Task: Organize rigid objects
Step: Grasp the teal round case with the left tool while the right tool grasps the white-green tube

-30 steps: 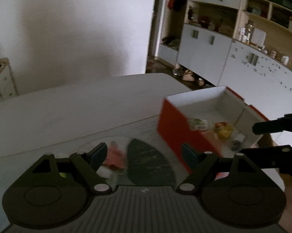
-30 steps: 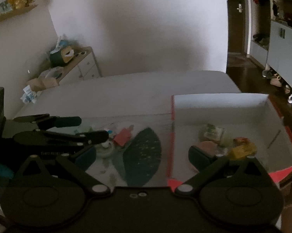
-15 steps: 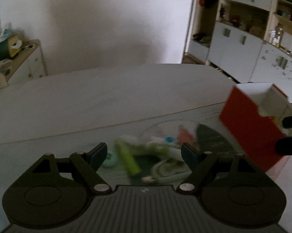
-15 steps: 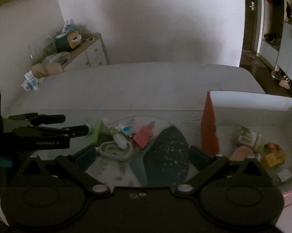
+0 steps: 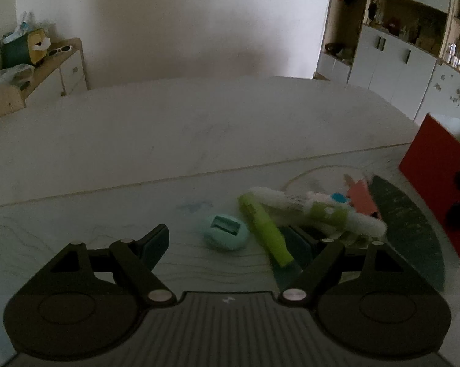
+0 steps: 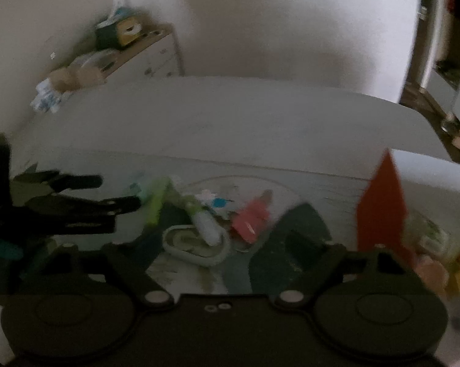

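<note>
Nearest, the left gripper has swung away from the red box and dropped over the loose pile, its fingers spread with nothing between the pads; the mint case and green marker lie just ahead of it on the table. The right gripper has followed, and its jaws have just been closing a little, yet they hold nothing (still wide apart). By my reading a fresh pick is starting, with the pile's items not yet boxed. Beyond lie a white tube and pink piece. The right view is smeared, so the box's contents are hard to name, and the left view cuts the box off
</note>
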Demonstrator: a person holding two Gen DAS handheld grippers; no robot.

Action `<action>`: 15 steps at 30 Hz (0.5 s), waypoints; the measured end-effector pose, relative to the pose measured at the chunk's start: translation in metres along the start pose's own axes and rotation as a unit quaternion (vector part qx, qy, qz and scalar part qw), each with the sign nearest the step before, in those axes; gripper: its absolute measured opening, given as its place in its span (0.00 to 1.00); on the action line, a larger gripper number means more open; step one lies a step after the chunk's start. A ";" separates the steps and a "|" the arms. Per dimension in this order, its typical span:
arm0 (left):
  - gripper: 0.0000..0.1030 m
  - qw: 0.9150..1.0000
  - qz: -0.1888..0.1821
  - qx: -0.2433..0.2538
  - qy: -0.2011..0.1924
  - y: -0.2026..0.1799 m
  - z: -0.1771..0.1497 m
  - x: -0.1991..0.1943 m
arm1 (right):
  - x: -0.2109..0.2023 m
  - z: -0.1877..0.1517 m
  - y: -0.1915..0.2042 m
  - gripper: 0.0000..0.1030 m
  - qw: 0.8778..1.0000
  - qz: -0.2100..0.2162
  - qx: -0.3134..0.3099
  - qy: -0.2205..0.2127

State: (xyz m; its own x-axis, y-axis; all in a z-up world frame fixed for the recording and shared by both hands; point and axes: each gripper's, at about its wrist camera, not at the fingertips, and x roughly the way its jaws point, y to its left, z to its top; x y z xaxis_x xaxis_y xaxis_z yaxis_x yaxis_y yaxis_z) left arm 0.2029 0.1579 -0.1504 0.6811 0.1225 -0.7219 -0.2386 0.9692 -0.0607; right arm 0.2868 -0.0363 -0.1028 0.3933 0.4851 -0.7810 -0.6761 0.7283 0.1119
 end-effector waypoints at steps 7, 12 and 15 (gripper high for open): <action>0.81 1.000 0.000 -0.005 0.005 0.007 -0.002 0.019 | 0.033 0.012 0.022 0.70 0.999 0.017 -0.039 0.021; 0.81 1.000 -0.008 0.000 0.005 0.008 -0.002 0.026 | 0.055 0.019 0.034 0.54 0.997 0.023 -0.064 0.034; 0.81 1.000 -0.014 0.000 0.007 0.009 -0.001 0.031 | 0.067 0.022 0.036 0.50 0.997 0.019 -0.070 0.039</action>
State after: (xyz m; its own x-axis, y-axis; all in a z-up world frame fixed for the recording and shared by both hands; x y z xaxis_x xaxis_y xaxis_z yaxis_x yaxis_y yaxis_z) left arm 0.2213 0.1699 -0.1742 0.6780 0.0918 -0.7293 -0.2195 0.9722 -0.0816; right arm 0.3028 0.0326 -0.1373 0.3202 0.4677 -0.8239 -0.7719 0.6330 0.0594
